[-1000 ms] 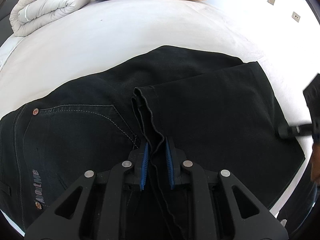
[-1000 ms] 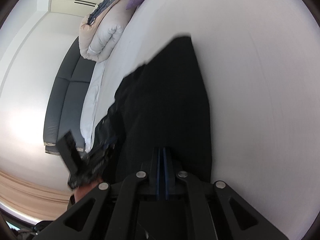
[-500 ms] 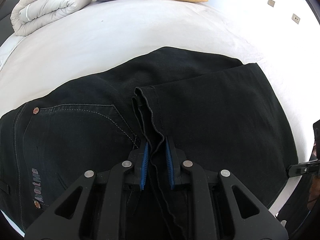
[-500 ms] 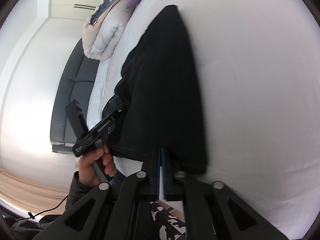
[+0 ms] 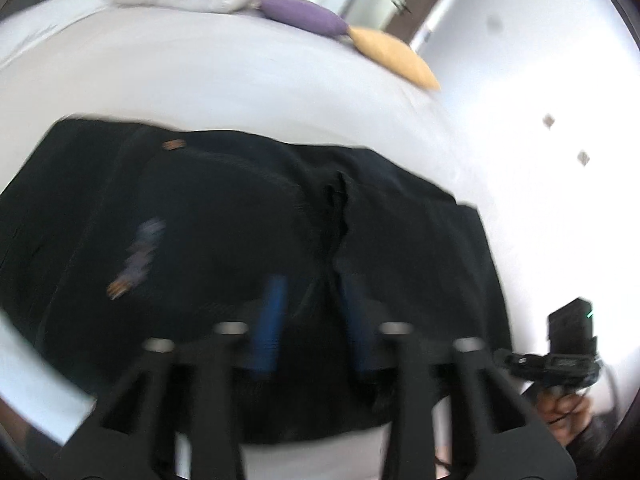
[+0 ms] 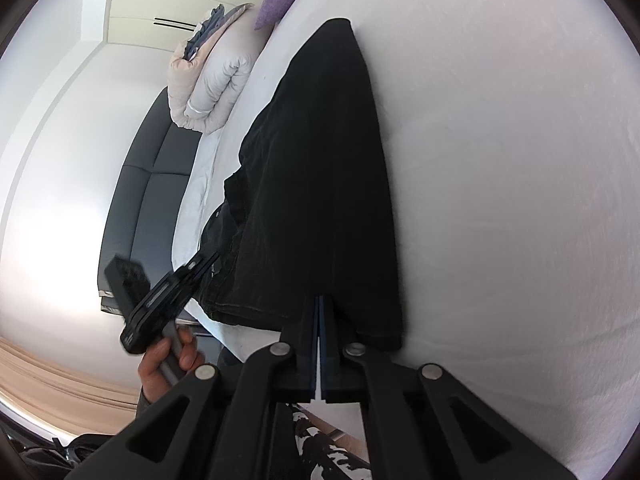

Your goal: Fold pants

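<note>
Black pants (image 5: 240,240) lie folded on the white bed (image 5: 200,80), spread across its near part, close to the edge where you stand. The left wrist view is motion-blurred. In it, your left gripper (image 5: 312,320) sits low over the pants with its blue-padded fingers (image 5: 270,320) set wide apart; a ridge of bunched fabric runs away from the gap between them, but nothing is pinched. A copper rivet and a pale blurred label show on the left half of the pants.

In the right wrist view, your right gripper (image 6: 320,344) is at the near edge of the pants, its two fingers drawn almost together with only a thin sliver of light between them. They grip no cloth. Your left hand (image 6: 168,364) is visible there, holding the other gripper's handle beside the bed.

At the far end of the bed lie a purple cushion (image 5: 302,16), a yellow cushion (image 5: 394,58) just beside it, and a rolled white duvet (image 6: 212,88). A dark sofa (image 6: 148,200) stands alongside the bed.
</note>
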The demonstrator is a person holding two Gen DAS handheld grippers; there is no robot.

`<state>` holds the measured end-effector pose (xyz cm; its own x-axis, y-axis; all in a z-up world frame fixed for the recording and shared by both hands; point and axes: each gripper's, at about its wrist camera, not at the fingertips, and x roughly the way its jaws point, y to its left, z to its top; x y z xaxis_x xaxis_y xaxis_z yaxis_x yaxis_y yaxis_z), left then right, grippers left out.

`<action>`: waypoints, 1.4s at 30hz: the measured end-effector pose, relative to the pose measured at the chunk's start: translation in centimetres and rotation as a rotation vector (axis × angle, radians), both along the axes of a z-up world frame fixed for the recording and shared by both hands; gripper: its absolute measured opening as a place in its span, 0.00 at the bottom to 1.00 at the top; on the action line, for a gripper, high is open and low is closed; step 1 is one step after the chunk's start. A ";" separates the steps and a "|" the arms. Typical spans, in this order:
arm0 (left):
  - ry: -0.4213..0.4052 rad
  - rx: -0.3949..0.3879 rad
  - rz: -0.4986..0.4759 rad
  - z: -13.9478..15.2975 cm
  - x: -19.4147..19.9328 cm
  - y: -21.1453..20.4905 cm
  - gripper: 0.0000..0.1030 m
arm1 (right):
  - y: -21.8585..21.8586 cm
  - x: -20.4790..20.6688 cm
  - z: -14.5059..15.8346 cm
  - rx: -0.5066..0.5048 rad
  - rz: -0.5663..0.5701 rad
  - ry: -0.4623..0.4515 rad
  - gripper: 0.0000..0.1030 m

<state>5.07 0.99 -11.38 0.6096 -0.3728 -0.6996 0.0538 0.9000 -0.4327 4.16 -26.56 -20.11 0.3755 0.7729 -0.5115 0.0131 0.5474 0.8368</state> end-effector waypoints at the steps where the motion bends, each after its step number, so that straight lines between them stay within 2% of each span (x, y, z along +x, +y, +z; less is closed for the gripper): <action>1: -0.014 -0.030 0.048 0.3 -1.1 1.4 0.85 | 0.0 0.0 0.1 -0.001 -0.008 -0.004 0.00; 3: -0.065 -0.113 0.143 1.0 -3.4 4.5 0.88 | 0.2 -0.2 0.4 -0.020 -0.021 -0.027 0.00; 6: -0.080 -0.252 0.264 1.2 -6.1 9.4 0.88 | 0.6 -0.4 1.0 -0.055 -0.033 -0.070 0.00; 8: -0.092 -0.356 0.347 1.0 -7.7 12.6 0.88 | 0.8 -0.4 1.3 -0.045 -0.036 -0.078 0.09; 10: -0.095 -0.457 0.414 0.2 -8.9 15.3 0.88 | 0.9 -0.4 1.8 -0.009 -0.031 -0.096 0.35; 12: -0.075 -0.529 0.469 -0.9 -9.4 17.0 0.88 | 1.5 -0.4 2.7 -0.004 -0.027 -0.116 0.51; 14: -0.053 -0.586 0.496 -2.0 -9.5 18.1 0.88 | 2.0 -0.3 3.6 -0.010 -0.025 -0.118 0.58; 17: -0.041 -0.615 0.504 -3.1 -9.5 18.3 0.88 | 3.0 0.0 5.1 0.040 0.017 -0.129 0.58; 21: -0.002 -0.667 0.532 -5.3 -8.9 18.3 0.88 | 5.3 1.6 7.4 0.051 0.082 -0.161 0.57; 24: 0.001 -0.715 0.543 -6.4 -8.8 18.9 0.87 | 7.6 3.5 8.8 0.060 0.143 -0.186 0.54; 27: -0.001 -0.751 0.534 -7.1 -7.8 19.1 0.87 | 10.0 5.1 9.5 0.051 0.205 -0.206 0.45; 31: 0.004 -0.807 0.549 -8.3 -6.9 19.6 0.87 | 12.9 7.1 9.2 0.028 0.252 -0.197 0.29; 33: 0.003 -0.812 0.556 -8.5 -6.6 19.7 0.87 | 14.0 8.2 8.8 0.020 0.261 -0.181 0.24; 38: 0.017 -0.857 0.526 -8.6 -6.3 19.0 0.87 | 16.2 10.8 8.6 -0.002 0.279 -0.144 0.20; 40: 0.021 -0.828 0.517 -8.3 -5.7 18.5 0.86 | 17.1 11.4 8.4 -0.021 0.301 -0.131 0.20; 41: 0.021 -0.823 0.518 -8.2 -5.4 18.3 0.85 | 17.7 11.8 8.3 -0.036 0.310 -0.124 0.20; 42: 0.024 -0.827 0.521 -8.2 -4.8 18.2 0.78 | 18.3 12.1 8.1 -0.044 0.317 -0.115 0.20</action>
<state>0.30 19.16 -19.61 0.8261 -0.4393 -0.3529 -0.2818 0.2202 -0.9339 16.29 -8.30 -12.04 0.1775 0.8385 -0.5152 -0.2565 0.5448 0.7984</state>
